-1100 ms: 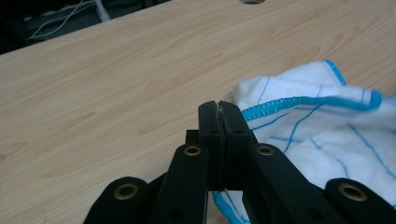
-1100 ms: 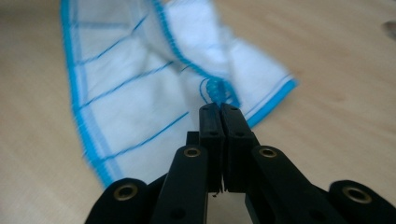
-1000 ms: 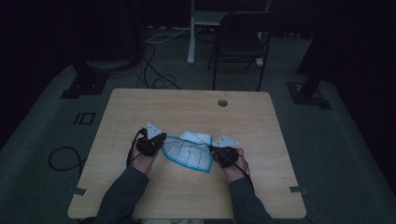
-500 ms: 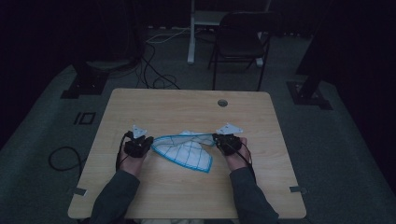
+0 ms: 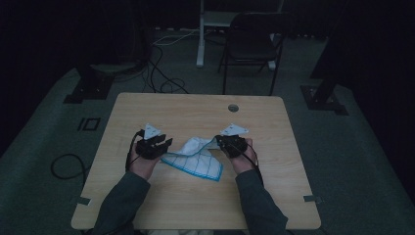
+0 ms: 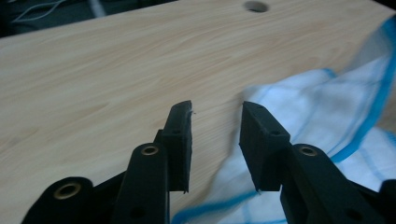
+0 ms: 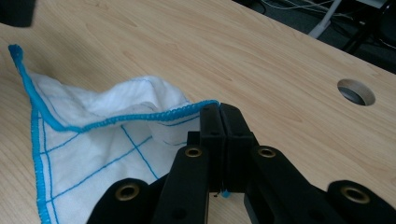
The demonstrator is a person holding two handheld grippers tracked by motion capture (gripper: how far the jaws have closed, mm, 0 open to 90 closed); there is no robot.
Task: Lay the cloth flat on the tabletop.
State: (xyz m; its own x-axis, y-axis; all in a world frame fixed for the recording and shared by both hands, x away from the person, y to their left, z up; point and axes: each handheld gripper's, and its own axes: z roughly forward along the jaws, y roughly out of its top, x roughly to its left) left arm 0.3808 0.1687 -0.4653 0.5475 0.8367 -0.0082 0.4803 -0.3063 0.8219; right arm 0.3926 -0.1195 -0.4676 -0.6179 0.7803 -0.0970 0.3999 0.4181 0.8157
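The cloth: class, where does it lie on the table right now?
In the high view the cloth lies near the table's front middle, between the left tool and right tool, which pinches its edge.

Bare table [image 5: 195,110] lies beyond both hands; the crumpled cloth [image 5: 195,159] lies between them.

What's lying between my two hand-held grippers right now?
Only the white cloth with blue grid lines, its corner pinched by the right hand-held gripper; the left hand-held gripper is open. High view.
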